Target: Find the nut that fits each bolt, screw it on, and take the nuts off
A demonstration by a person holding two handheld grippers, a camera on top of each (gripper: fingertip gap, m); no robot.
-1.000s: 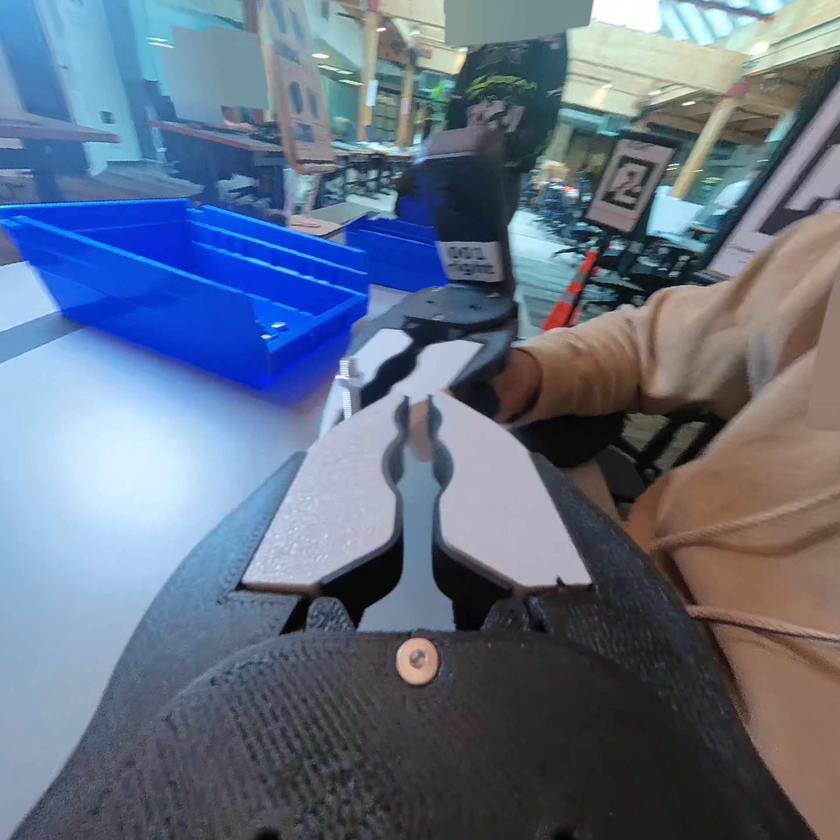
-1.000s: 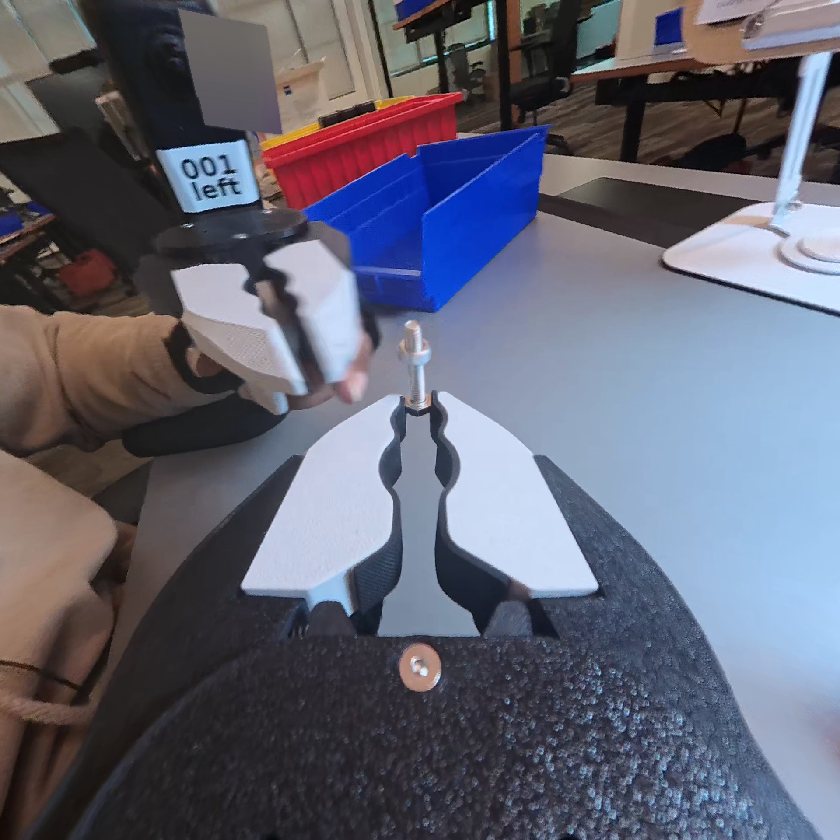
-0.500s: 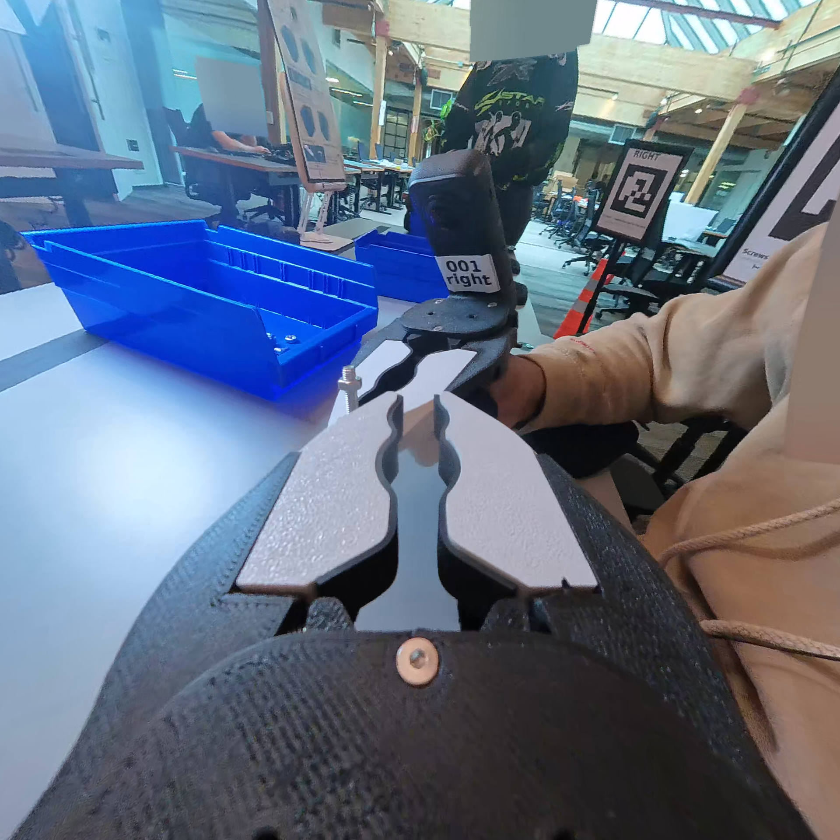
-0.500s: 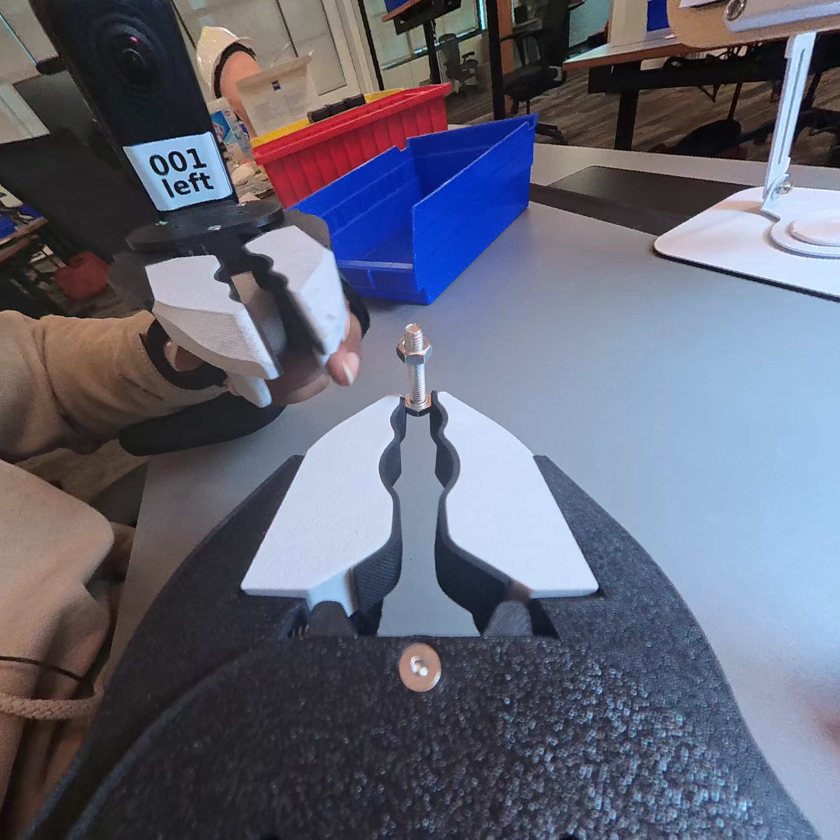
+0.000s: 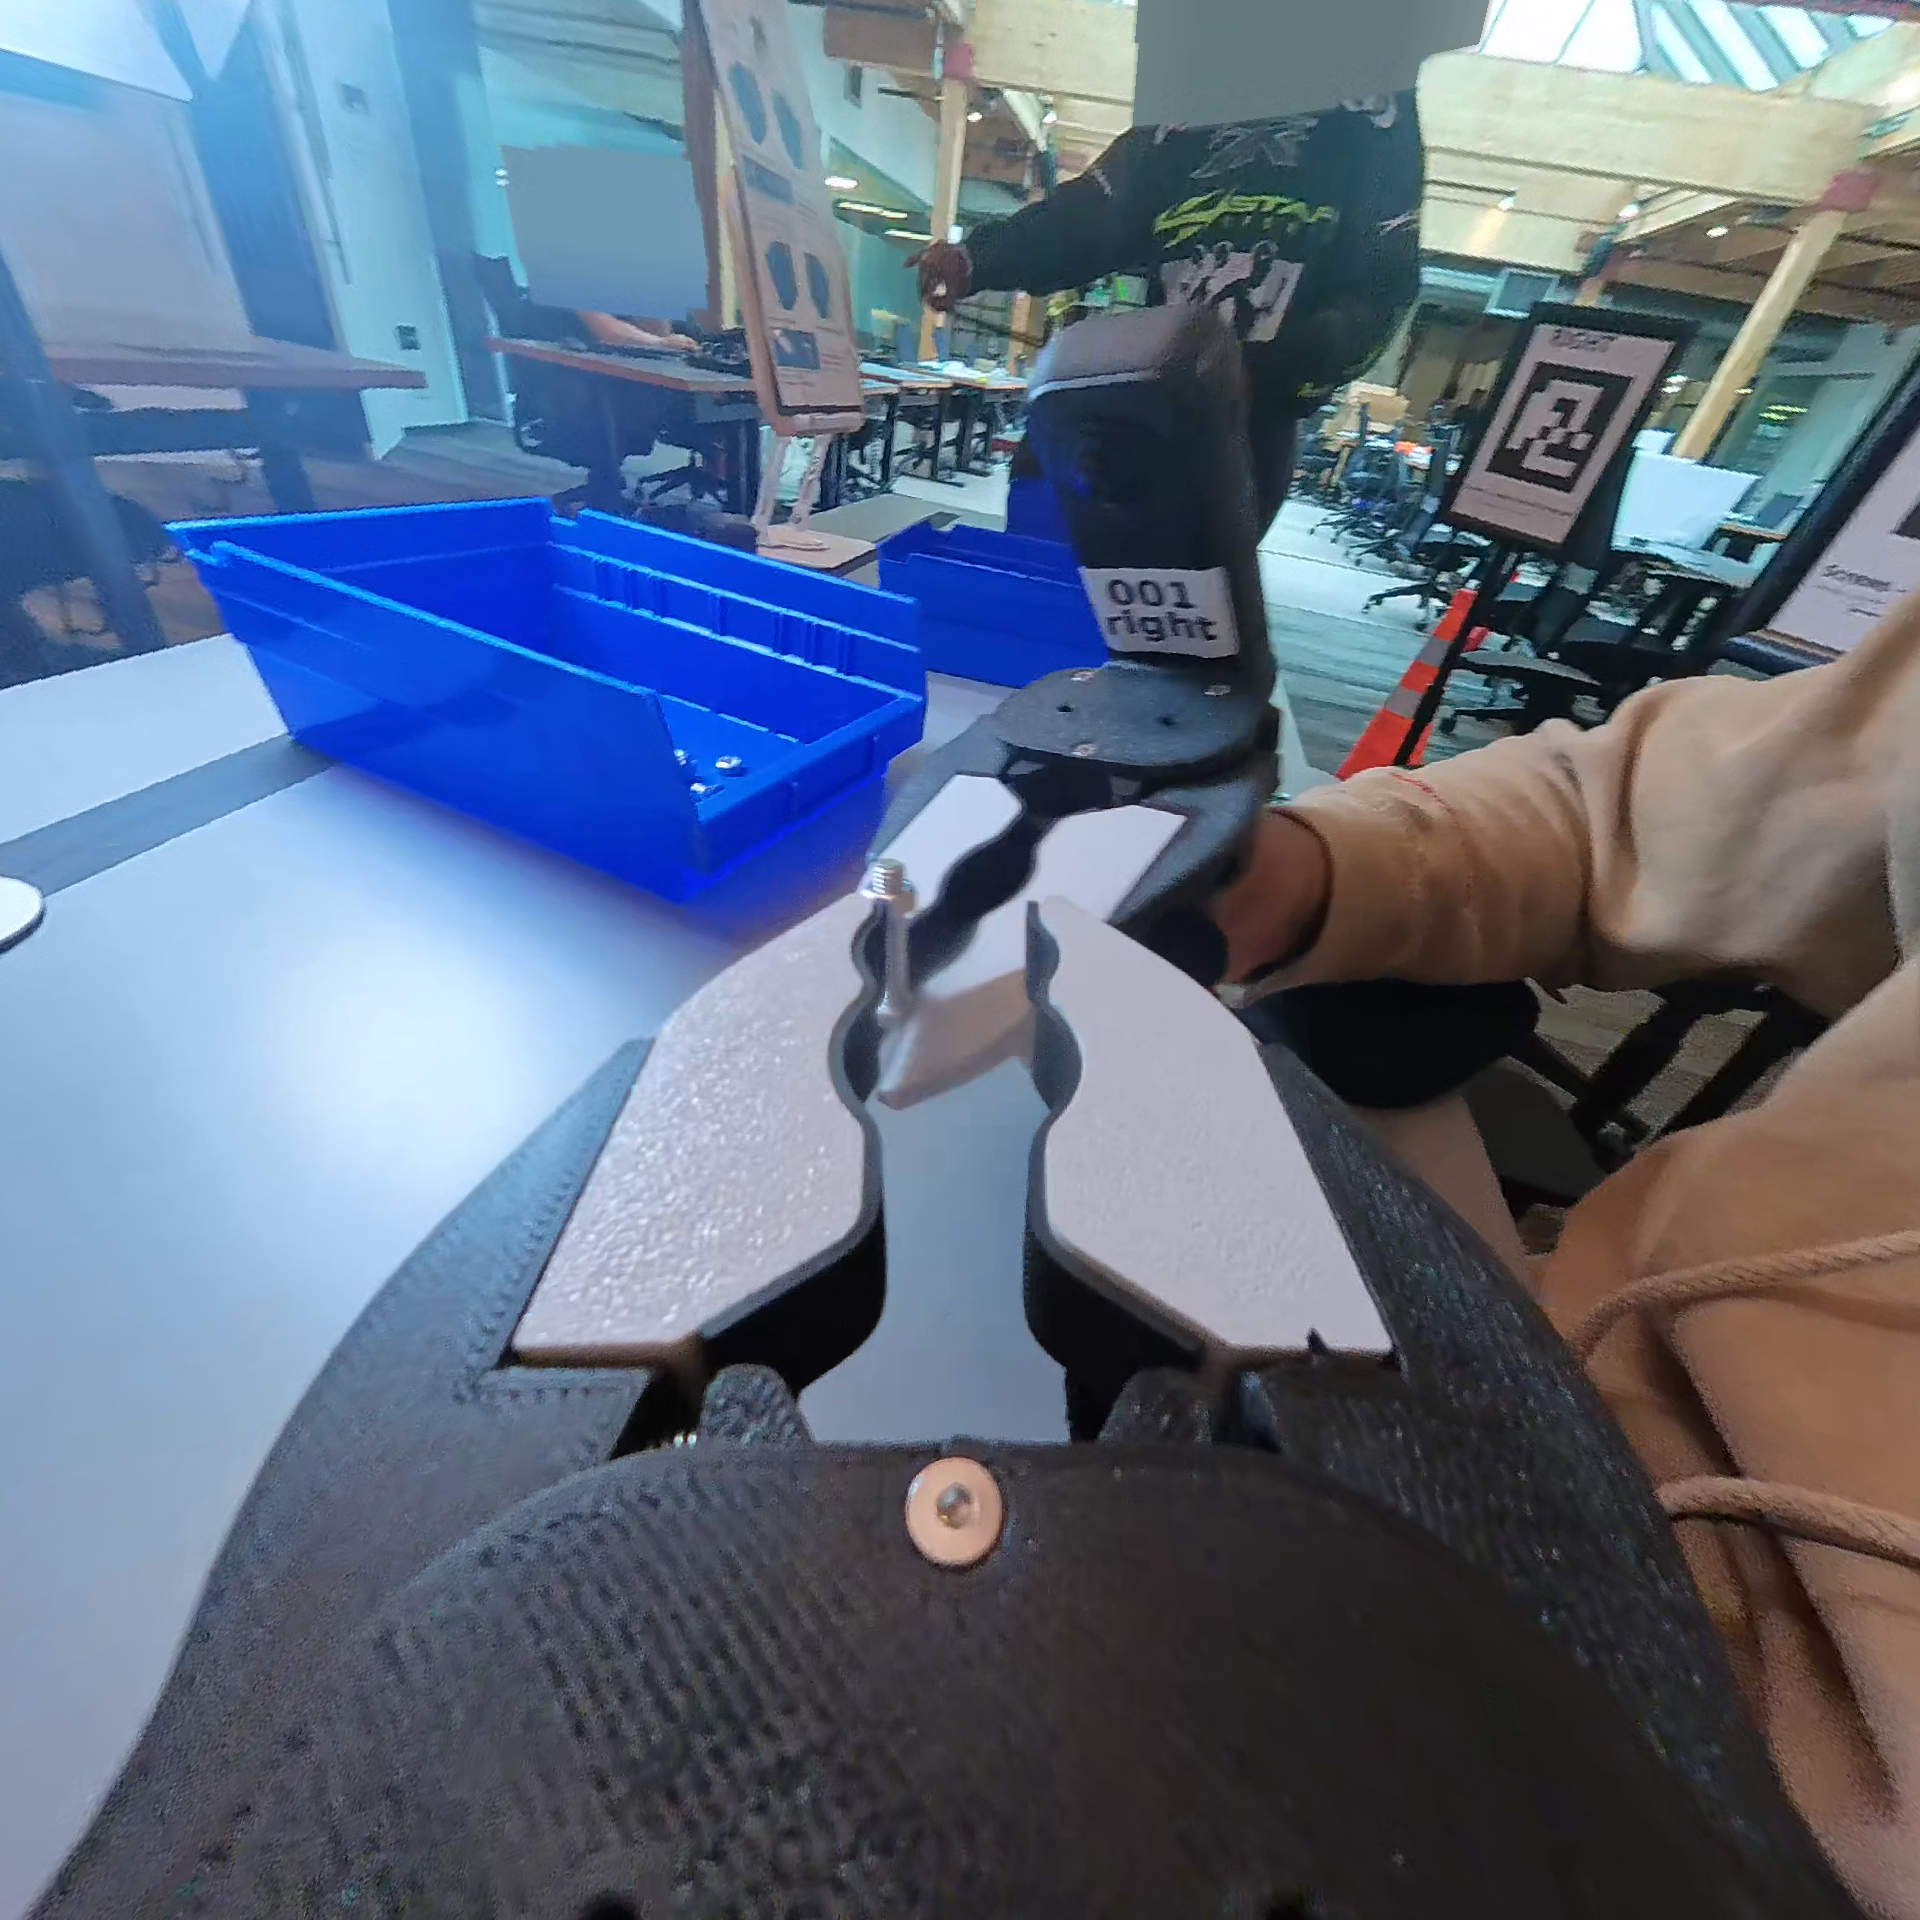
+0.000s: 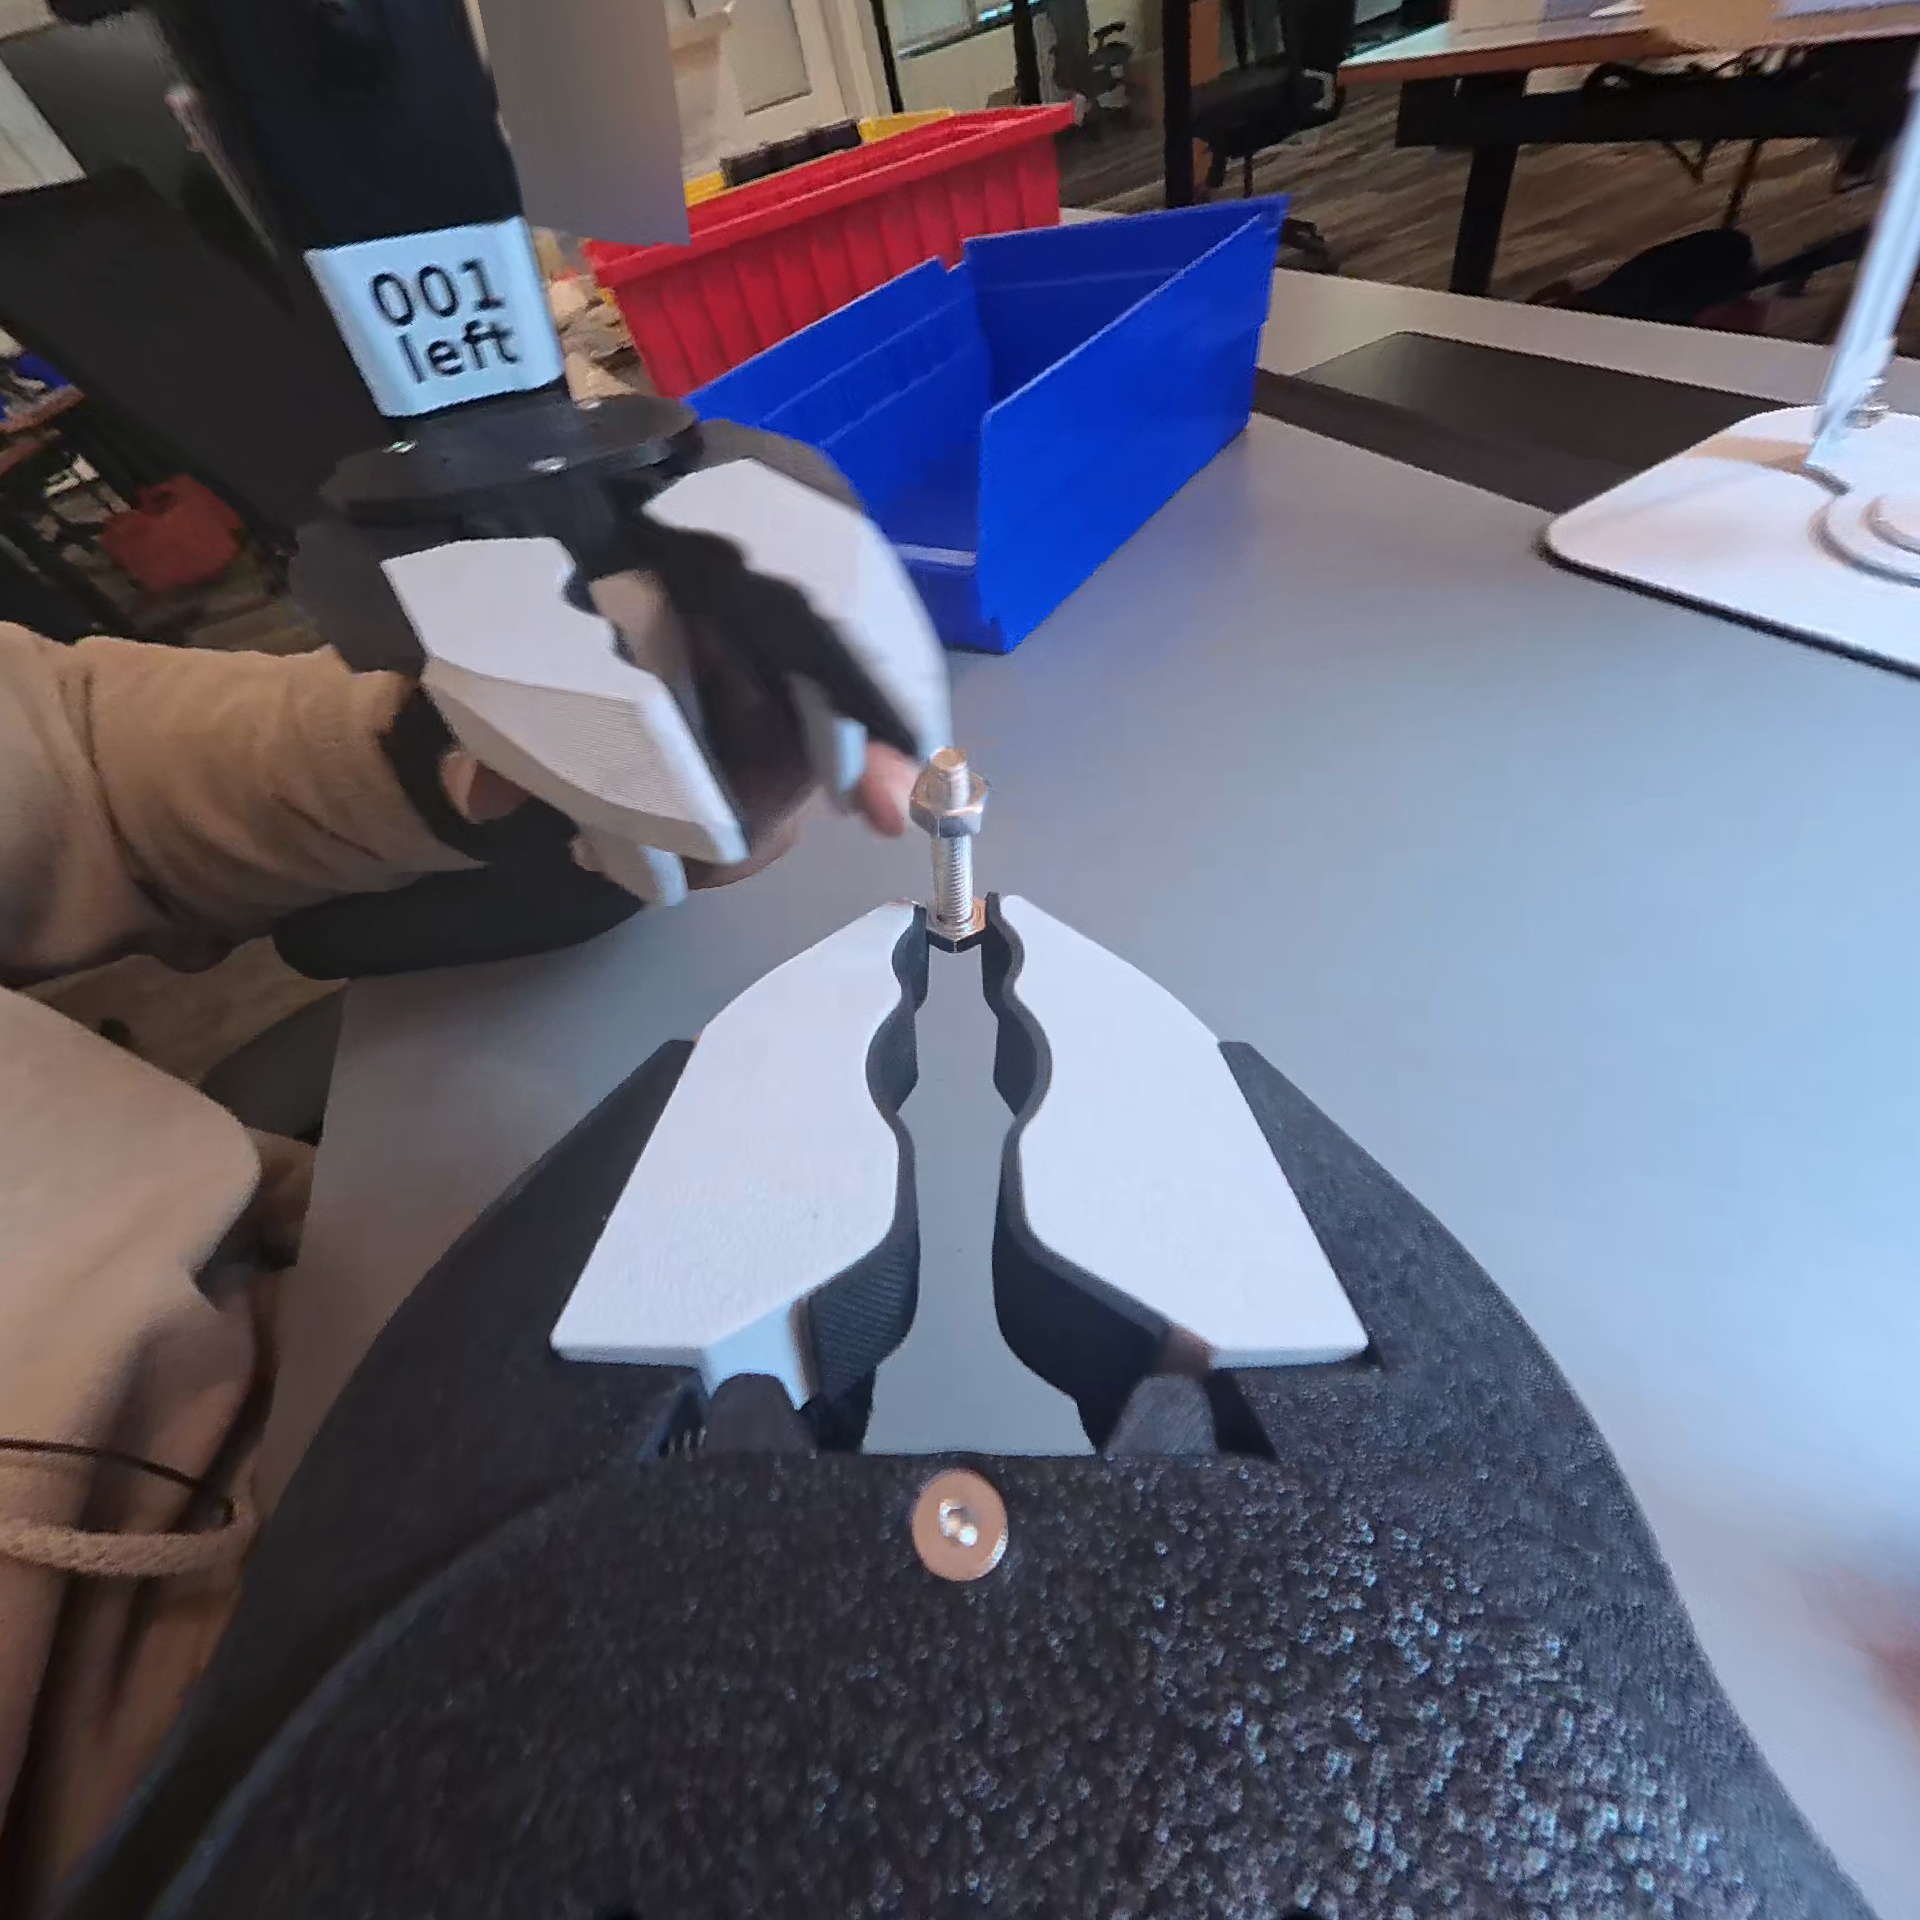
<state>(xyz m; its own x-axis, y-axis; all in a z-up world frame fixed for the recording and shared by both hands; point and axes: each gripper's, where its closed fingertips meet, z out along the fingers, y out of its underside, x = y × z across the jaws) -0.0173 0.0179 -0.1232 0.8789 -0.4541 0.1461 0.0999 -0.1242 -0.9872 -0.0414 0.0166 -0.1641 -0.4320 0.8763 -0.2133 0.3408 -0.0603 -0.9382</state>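
My right gripper (image 6: 956, 920) is shut on the head of a silver bolt (image 6: 951, 878) and holds it upright above the grey table (image 6: 1351, 831). A hex nut (image 6: 948, 812) sits near the top of the bolt's thread. My left gripper (image 5: 948, 925) is open, and the bolt (image 5: 891, 961) with its nut (image 5: 888, 889) stands just inside its left fingertip. In the right wrist view the left gripper (image 6: 826, 795) comes in from the left, one fingertip beside the nut. In the left wrist view the right gripper (image 5: 914, 1023) reaches in from the right.
A blue bin (image 5: 582, 665) with a few loose fasteners (image 5: 717, 771) stands on the table behind the grippers, with a second blue bin (image 5: 987, 592) farther back. The right wrist view shows a blue bin (image 6: 1091, 416), a red bin (image 6: 831, 249) and a white stand base (image 6: 1714, 551). A person stands beyond the table. Across from one pair of fingers to the other is roughly 4 centimeters.
My left gripper has opened wider and moved in toward the bolt, so the nut now stands between its fingertips. The right gripper keeps holding the bolt upright.
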